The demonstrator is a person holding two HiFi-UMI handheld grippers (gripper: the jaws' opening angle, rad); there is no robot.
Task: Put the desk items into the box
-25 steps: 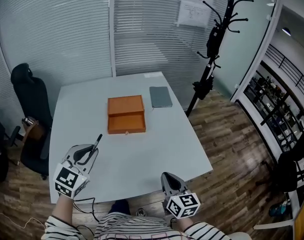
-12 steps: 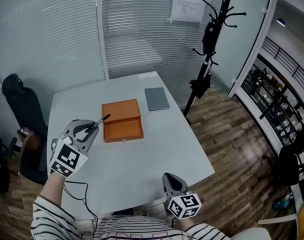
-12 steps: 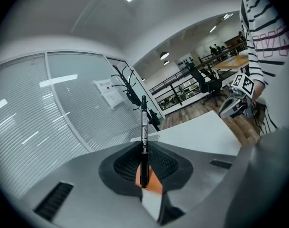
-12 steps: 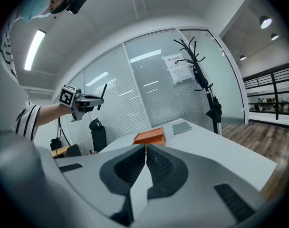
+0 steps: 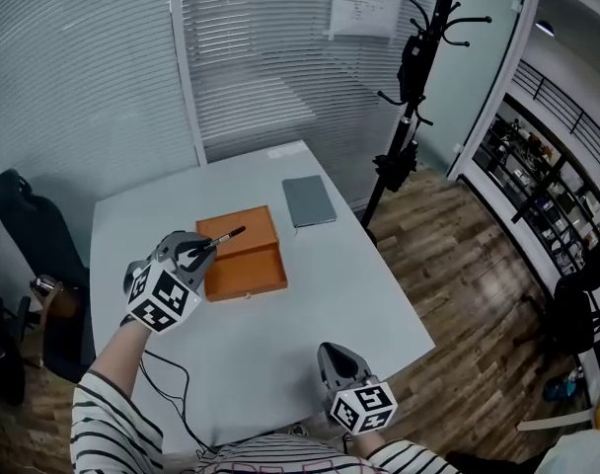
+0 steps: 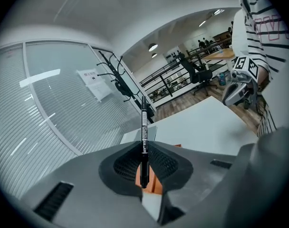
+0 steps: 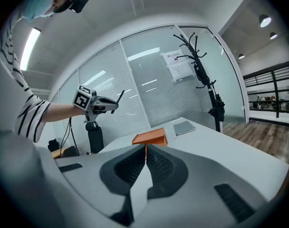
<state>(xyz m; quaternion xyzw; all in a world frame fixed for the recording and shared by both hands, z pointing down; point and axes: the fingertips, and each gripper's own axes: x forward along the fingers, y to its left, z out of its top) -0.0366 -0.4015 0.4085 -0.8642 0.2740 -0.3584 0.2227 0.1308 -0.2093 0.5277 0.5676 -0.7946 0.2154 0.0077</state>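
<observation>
An open orange box lies on the pale table, also seen as the orange box past my right jaws. My left gripper is raised over the box's left side and is shut on a black pen, which sticks out toward the box; the pen stands upright between the jaws in the left gripper view. A grey notebook lies right of the box. My right gripper is near the table's front edge, shut with nothing in it.
A black coat stand rises right of the table. A black office chair sits at the left. White blinds line the glass wall behind. Wooden floor lies to the right.
My left gripper has carried the pen up and forward from the table's front left to above the orange box. The right gripper has stayed in place.
</observation>
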